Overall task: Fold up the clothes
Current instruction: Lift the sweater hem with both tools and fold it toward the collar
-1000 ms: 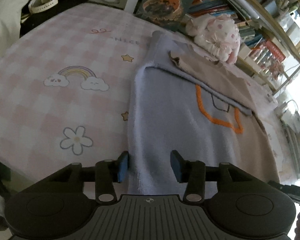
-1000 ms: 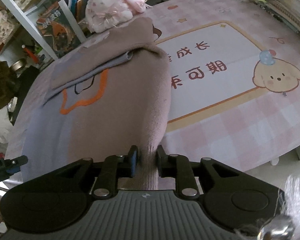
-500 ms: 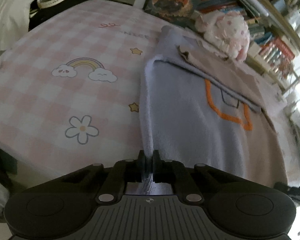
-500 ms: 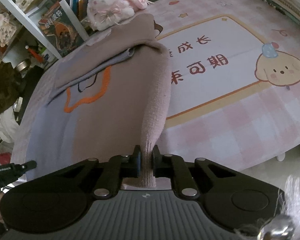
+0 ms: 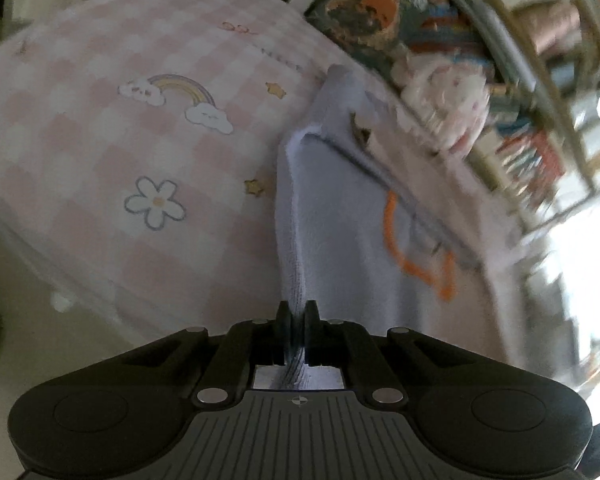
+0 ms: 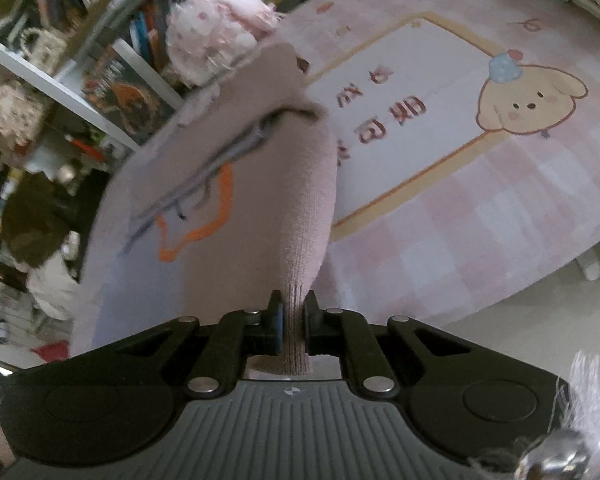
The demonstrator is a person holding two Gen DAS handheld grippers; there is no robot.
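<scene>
Two grippers pinched one sweater by its near hem.
Left gripper [image 5: 297, 322] was pressed together on the lavender edge of the sweater [image 5: 340, 232], which ran toward 12 o'clock over the pink checked table [image 5: 100, 152]; right gripper [image 6: 293, 322] clamped the beige edge, cloth lifted off the table, a plush toy [image 6: 216, 44] at 11 o'clock.

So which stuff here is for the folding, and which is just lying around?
For the folding:
- sweater, lilac and beige with an orange outline
- left gripper, pinching its lilac edge
- right gripper, pinching its beige edge

Just lying around:
- pink plush toy
- books on the shelf
- checked cartoon cloth underneath
</scene>
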